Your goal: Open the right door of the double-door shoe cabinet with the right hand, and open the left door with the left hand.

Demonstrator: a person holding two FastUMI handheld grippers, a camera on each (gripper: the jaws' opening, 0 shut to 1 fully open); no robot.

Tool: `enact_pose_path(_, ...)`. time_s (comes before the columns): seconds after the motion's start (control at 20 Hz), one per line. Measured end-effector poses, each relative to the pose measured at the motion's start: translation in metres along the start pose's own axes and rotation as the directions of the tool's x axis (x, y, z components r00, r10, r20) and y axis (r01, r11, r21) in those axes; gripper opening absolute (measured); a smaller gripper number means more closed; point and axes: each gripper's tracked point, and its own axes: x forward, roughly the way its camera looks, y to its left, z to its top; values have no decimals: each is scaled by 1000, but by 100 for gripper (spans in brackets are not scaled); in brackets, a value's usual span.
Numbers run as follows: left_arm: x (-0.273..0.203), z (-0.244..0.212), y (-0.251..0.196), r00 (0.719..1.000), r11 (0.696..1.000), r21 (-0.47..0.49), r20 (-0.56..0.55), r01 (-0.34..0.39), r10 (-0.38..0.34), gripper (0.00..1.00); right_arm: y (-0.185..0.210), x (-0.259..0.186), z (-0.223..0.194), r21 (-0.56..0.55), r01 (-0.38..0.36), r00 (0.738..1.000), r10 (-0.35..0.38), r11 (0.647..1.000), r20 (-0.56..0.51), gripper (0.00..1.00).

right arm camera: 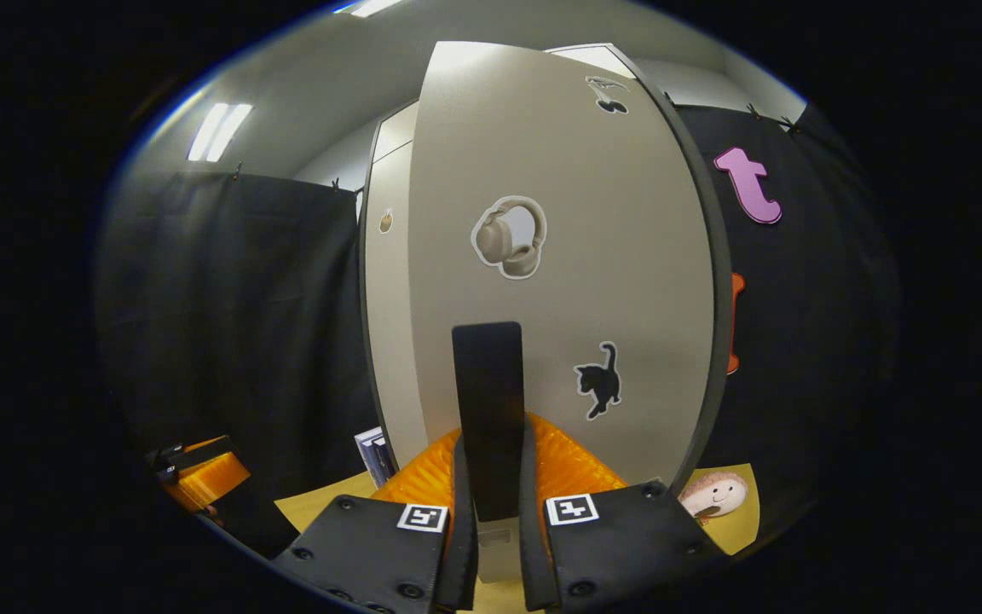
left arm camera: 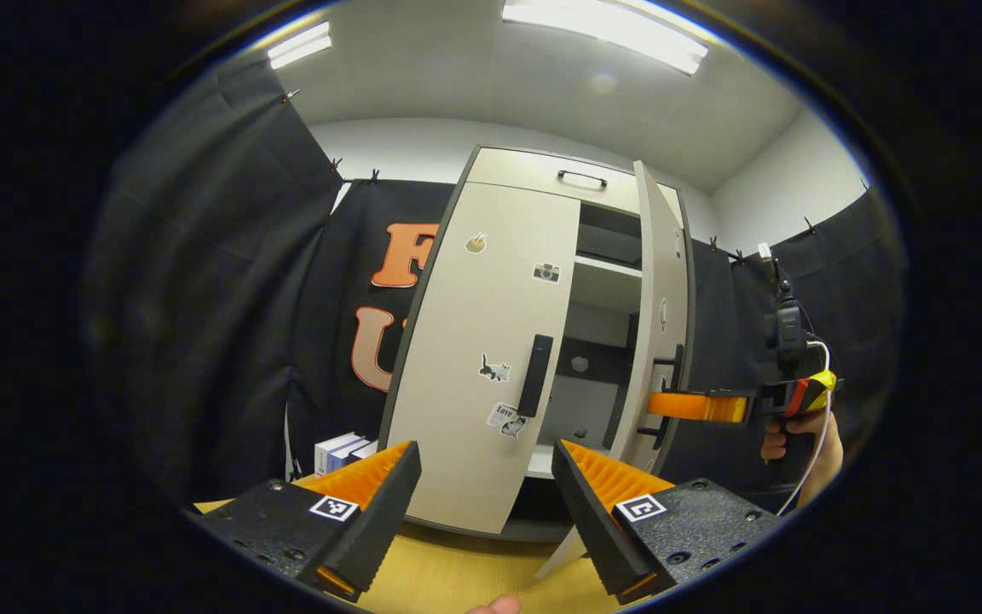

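The beige shoe cabinet (left arm camera: 491, 170) stands on a yellow tabletop in the left gripper view. Its left door (left arm camera: 474, 341), with stickers and a black vertical handle (left arm camera: 535, 375), looks closed. The right door (left arm camera: 660, 298) is swung partly outward, showing shelves inside. My left gripper (left arm camera: 487, 477) is open, low in front of the left door and short of its handle. A hand holds my right gripper (left arm camera: 663, 406) at the right door's handle. In the right gripper view, my right gripper (right arm camera: 491, 448) is shut on the black handle (right arm camera: 487, 384) of the right door (right arm camera: 559, 213).
A drawer with a dark handle (left arm camera: 581, 177) tops the cabinet. Books (left arm camera: 339, 449) stand left of the cabinet on the yellow tabletop (left arm camera: 457, 580). A small plush toy (right arm camera: 713, 495) lies on the tabletop right of the open door. Black cloth walls surround the booth.
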Motion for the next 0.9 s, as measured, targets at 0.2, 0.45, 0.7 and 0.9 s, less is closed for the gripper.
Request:
enact_pose_path(0.2, 3, -11, -21, 999, 999, -23, -17, 34, -35, 95, -11, -20, 5, -17, 20, 1000, -20, 1000, 0, 29)
enact_pose_path(0.45, 8, -27, -43, 995, 996, -51, -60, 77, -80, 94, -23, -35, 6, 0, 43, 999, -43, 999, 10, 29)
enact_pose_path(0.7, 12, -26, -49, 994, 995, -31, -44, 95, -96, 94, -36, -41, 7, -32, 100, 995, -99, 994, 18, 28)
enact_pose_path(0.9, 15, -29, -54, 993, 993, -45, -46, 106, -108, 94, -44, -46, 8, -40, 140, 990, -139, 989, 21, 28)
